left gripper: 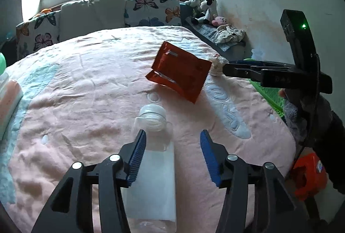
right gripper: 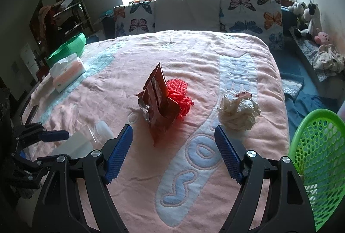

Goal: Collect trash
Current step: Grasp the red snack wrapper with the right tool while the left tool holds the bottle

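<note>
trash all on the bed yet, none of it seen collected. clear plastic bottle (left gripper: 154, 159) lies on the pink bedspread (left gripper: 86, 103), uncapped neck pointing away, body running between the fingers of the left tongs (left gripper: 172, 153); those tongs are released, the left pad close against the bottle's side, the right pad well clear, no grip. beyond it the orange-red snack wrapper (right gripper: 159, 103) stands crumpled near the middle of the bed, a red knitted thing (right gripper: 180, 97) just behind it, purpose unclear. crumpled paper wad (right gripper: 238, 112) sits to the wrapper's right, near the bed edge. right tongs (right gripper: 173, 153) released and empty, hovering over bare bedspread with the wad just past the right fingertip. green mesh basket (right gripper: 319, 159) stands off the bed's right side; only a pale patch shows through its mesh, contents unreadable. judgement: early stage, bottle looks like the next pick, wrapper and wad remain. tissue box (right gripper: 66, 73) at far left, likely not trash.
</note>
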Action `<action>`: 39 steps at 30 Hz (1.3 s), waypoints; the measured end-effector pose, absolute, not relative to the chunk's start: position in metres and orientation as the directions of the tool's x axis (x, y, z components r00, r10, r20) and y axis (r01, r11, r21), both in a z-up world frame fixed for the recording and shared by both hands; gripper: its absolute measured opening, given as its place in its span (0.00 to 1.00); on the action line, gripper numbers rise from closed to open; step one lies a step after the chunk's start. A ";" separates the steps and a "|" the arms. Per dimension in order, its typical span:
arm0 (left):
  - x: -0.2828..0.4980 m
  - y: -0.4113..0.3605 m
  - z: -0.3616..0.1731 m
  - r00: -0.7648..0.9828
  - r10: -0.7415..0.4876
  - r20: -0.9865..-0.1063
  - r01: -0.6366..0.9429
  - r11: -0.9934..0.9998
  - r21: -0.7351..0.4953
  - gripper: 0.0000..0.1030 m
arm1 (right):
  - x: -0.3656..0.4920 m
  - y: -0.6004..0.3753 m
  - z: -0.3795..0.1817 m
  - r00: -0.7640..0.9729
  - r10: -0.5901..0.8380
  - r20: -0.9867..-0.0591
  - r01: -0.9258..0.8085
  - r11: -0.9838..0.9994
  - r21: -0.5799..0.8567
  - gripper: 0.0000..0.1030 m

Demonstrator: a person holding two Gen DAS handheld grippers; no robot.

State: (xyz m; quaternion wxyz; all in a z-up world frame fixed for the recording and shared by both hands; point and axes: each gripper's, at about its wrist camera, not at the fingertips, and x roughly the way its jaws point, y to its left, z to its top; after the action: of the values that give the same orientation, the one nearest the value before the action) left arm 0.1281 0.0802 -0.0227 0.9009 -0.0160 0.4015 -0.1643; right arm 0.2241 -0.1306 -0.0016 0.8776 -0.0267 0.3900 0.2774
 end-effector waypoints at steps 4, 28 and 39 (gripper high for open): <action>0.121 0.083 -0.026 0.635 -0.264 -0.726 0.259 0.958 -0.122 0.61 | 0.223 -0.126 -0.001 0.540 0.466 -0.701 -0.521 0.839 0.157 0.76; 0.094 0.108 -0.061 0.631 -0.241 -0.738 0.185 0.970 -0.159 0.62 | 0.269 -0.044 -0.018 0.570 0.350 -0.743 -0.614 0.782 -0.103 0.75; 0.089 0.113 -0.068 0.649 -0.252 -0.718 0.166 0.968 -0.189 0.64 | 0.270 -0.016 -0.045 0.609 0.214 -0.764 -0.608 0.745 -0.276 0.55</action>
State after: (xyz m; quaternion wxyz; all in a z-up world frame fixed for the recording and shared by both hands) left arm 0.0890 0.1131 -0.0677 0.9065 -0.0534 0.4028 -0.1150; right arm 0.2704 -0.0160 -0.0449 0.8569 -0.2649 0.3716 0.2399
